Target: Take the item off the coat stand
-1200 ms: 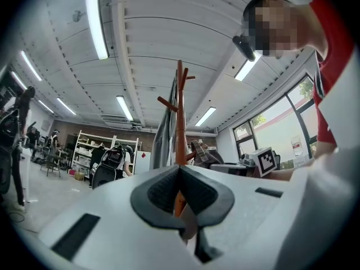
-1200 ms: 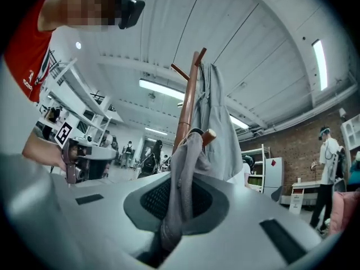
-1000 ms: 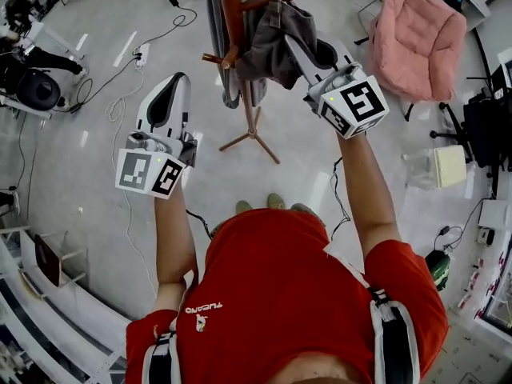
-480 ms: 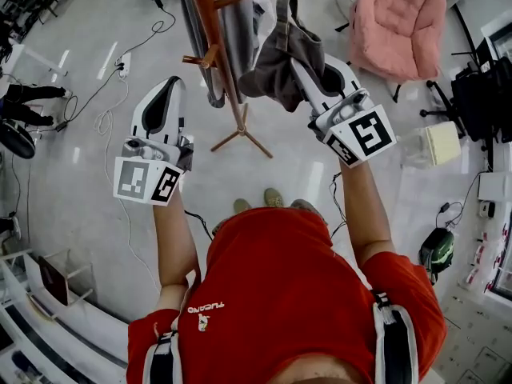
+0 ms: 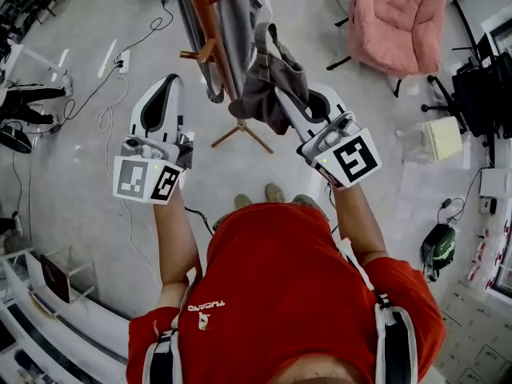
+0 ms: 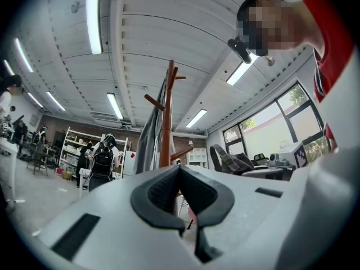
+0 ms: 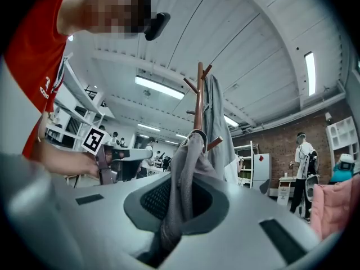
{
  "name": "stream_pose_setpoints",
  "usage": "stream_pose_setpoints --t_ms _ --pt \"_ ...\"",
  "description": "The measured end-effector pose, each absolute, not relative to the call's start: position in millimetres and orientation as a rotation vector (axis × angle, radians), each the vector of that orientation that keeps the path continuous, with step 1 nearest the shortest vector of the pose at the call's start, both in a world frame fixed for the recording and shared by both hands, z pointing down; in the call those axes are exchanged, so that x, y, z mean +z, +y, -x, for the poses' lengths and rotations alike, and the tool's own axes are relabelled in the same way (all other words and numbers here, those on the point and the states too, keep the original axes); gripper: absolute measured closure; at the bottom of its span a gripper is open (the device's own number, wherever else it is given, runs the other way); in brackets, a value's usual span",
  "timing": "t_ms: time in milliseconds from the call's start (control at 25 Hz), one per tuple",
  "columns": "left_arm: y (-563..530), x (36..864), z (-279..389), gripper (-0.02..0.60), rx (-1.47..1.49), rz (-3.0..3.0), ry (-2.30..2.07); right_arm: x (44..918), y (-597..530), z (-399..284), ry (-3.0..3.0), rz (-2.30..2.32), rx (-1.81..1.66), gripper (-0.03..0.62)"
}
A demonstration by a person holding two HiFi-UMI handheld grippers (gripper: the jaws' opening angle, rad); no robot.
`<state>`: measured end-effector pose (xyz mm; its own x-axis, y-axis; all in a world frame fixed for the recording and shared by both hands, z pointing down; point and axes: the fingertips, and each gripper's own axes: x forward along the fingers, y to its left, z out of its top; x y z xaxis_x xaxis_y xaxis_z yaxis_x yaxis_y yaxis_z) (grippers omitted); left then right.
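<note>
A brown wooden coat stand [image 5: 206, 24] rises at the top of the head view, with short pegs and a long grey garment [image 5: 237, 24] hanging on it. My right gripper [image 5: 290, 102] is shut on a grey fabric item [image 5: 270, 74] with a strap loop. The item hangs just right of the pole, its loop apart from the pegs. In the right gripper view the fabric [image 7: 181, 179] runs between the closed jaws of the right gripper [image 7: 183, 194]. My left gripper [image 5: 170, 85] is left of the pole, jaws shut with nothing in them. In its own view the left gripper [image 6: 179, 172] points at the stand [image 6: 167, 122].
The stand's feet [image 5: 242, 134] spread on the pale floor. A pink padded chair [image 5: 398, 18] sits at the top right, a black chair [image 5: 486, 94] at the right edge. Cables [image 5: 120, 82] trail on the floor at left. People stand by the shelves [image 6: 101, 159].
My right gripper has come left and down toward the person, carrying the grey item away from the stand's upper peg. The left gripper has hardly moved.
</note>
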<state>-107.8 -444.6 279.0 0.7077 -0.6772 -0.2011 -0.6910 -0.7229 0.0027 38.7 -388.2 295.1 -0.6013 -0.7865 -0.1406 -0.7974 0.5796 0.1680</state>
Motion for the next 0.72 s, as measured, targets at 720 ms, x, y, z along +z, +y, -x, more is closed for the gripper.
stream_pose_setpoints --t_ms 720 --pt "-439.1 280.7 108.6 0.572 0.245 2.806 1.197 305.1 -387.3 -38.9 2.754 1.313 0.282 0.56"
